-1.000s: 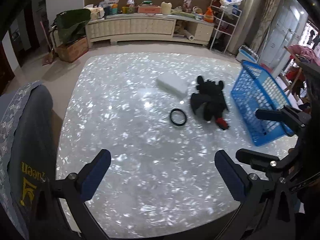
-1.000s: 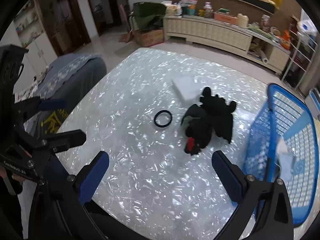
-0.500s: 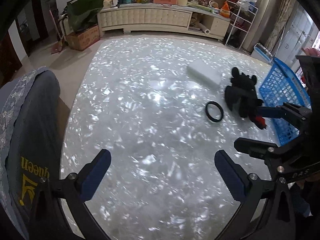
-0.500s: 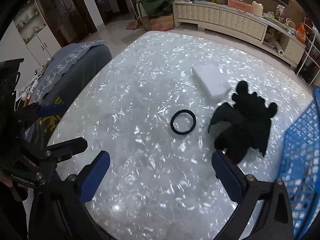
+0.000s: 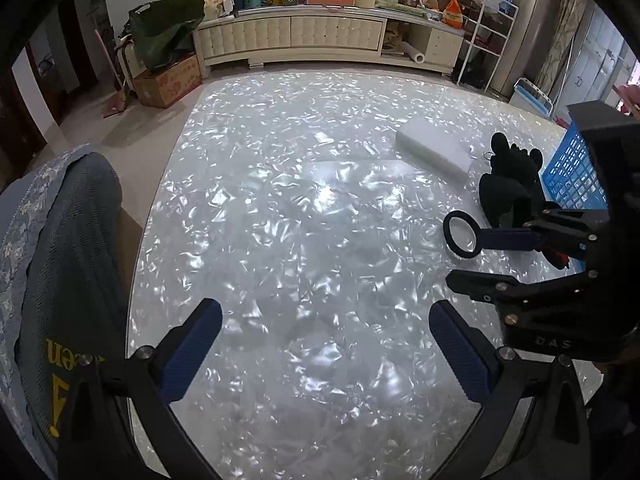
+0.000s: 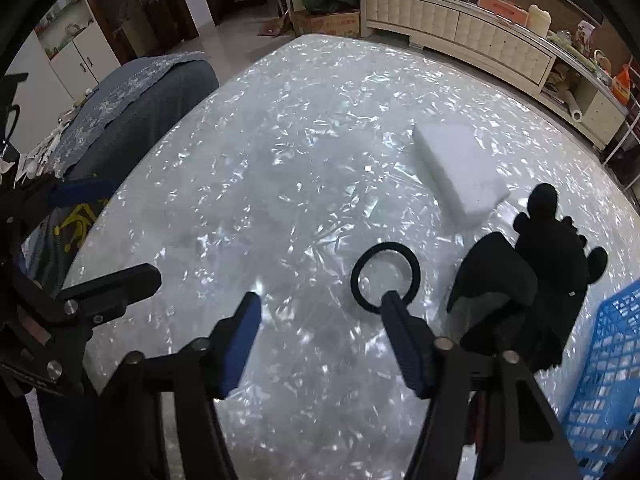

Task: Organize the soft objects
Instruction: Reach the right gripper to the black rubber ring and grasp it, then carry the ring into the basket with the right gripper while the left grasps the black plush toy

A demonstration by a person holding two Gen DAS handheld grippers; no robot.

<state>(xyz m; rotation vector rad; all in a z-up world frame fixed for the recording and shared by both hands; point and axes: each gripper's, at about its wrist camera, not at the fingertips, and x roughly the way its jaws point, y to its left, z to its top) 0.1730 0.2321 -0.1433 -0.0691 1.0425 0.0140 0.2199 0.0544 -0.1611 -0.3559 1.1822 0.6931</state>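
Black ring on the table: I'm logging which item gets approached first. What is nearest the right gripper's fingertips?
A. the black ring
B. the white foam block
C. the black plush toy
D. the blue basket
A: the right gripper, jaws open, has one fingertip at the black ring.

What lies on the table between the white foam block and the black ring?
Nothing: in the right wrist view, only bare shiny table lies between the white foam block and the black ring. The black plush toy sits off to the side.

A black ring (image 6: 385,277), a black plush toy (image 6: 548,264), a white sponge block (image 6: 460,168) and a blue basket (image 6: 608,360) (with grid holes) are seen on the shiny white-and-grey table (image 6: 280,160).
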